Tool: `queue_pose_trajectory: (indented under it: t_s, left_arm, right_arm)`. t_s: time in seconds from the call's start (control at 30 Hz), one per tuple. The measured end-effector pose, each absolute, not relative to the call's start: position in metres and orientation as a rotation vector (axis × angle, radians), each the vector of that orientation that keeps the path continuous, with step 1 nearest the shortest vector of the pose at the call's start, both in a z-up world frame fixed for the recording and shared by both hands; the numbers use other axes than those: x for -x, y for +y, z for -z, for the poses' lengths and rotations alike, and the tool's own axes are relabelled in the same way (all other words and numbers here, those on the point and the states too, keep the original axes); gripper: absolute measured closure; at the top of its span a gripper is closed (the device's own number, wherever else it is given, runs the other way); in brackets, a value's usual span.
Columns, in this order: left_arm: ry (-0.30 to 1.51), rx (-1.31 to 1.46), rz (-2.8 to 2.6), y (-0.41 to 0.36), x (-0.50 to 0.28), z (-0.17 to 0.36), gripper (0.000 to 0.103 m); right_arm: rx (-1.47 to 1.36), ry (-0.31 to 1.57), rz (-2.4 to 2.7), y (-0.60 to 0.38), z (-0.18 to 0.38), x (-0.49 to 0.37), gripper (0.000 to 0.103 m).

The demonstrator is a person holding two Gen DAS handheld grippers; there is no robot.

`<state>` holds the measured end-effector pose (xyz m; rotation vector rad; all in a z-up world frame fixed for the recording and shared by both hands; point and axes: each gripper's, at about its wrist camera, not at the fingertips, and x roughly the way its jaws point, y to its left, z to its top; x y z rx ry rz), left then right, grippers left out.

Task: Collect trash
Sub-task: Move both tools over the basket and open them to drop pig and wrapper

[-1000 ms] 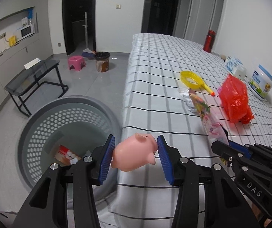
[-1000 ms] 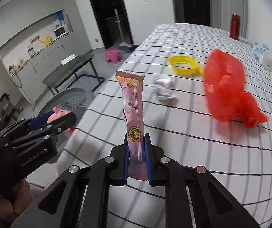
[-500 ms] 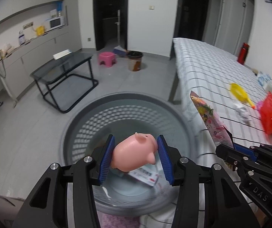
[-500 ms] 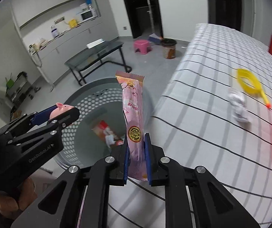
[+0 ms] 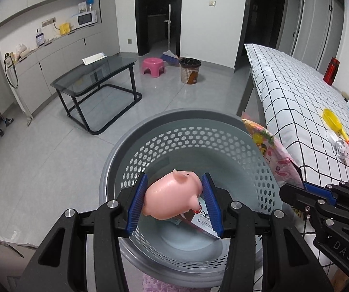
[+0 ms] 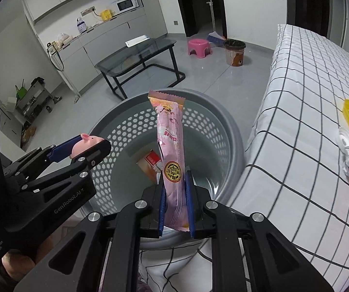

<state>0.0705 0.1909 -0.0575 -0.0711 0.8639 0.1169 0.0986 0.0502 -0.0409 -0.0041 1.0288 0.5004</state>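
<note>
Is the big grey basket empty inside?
No, the grey basket already has a small box lying on its bottom, under the pink wrapper held in the right gripper.

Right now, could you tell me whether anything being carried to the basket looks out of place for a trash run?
Yes: the left claw holds a pink pig toy over the grey basket. It looks whole and clean, unlike the pink snack wrapper in the right claw or the carton already inside.
</note>
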Motion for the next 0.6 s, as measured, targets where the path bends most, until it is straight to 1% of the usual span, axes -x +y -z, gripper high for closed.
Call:
queue_pose_trajectory:
  t_s: [0.5,0.57,0.6]
  left_arm:
    - [0.885,0.077,-0.129,0.1949,-0.0705,0.0638,0.057]
    - [0.887,0.075,-0.135,0.1948,-0.0704,0.0639,0.057]
    - [0.888,0.076,-0.137,0.1951,-0.0703,0.0642,0.057]
  right_arm:
    - [-0.009,1.049,-0.502,0.0507,0.0473,-0.1030,0.088]
    - [-0.011,1.039,-0.503,0.0502,0.0453,-0.1017,0.084]
    - [-0.009,1.031,-0.499,0.0496,0.0442,-0.1011,0.080]
